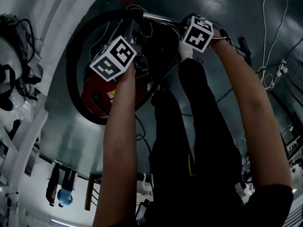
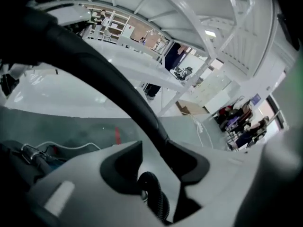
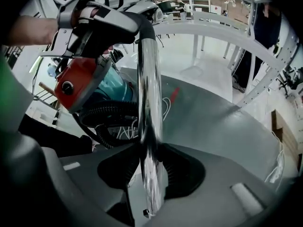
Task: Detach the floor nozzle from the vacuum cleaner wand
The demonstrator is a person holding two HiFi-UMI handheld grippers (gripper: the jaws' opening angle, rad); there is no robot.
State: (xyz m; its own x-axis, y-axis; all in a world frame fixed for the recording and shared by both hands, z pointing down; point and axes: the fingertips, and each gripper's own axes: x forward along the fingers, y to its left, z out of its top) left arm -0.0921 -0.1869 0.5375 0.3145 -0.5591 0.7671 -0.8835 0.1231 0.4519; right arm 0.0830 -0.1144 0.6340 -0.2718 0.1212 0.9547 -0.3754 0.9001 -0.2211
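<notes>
My right gripper (image 3: 151, 168) is clamped on the chrome wand (image 3: 150, 103). In the right gripper view the pads sit against both sides of the tube. It runs straight up the middle of the frame, from between the jaws to the black handle bend (image 3: 135, 22) at the top.

My left gripper (image 2: 158, 161) has its jaws apart round that black handle bend, which crosses the left gripper view from upper left down to the centre. There is a gap on one side, so it is not pinching.

The wand's long axis therefore runs top to bottom between my two grippers, with the left one up at the handle and the right one lower on the metal.

I cannot find the floor nozzle in any view. I judge it to be at the wand's lower end, past the bottom of the right gripper's frame, which makes the right hand the nearer one.

The red vacuum body (image 1: 97, 92) lies on the floor (image 1: 213, 4) at centre left of the head view, inside the hose loop (image 1: 71, 70).
</notes>
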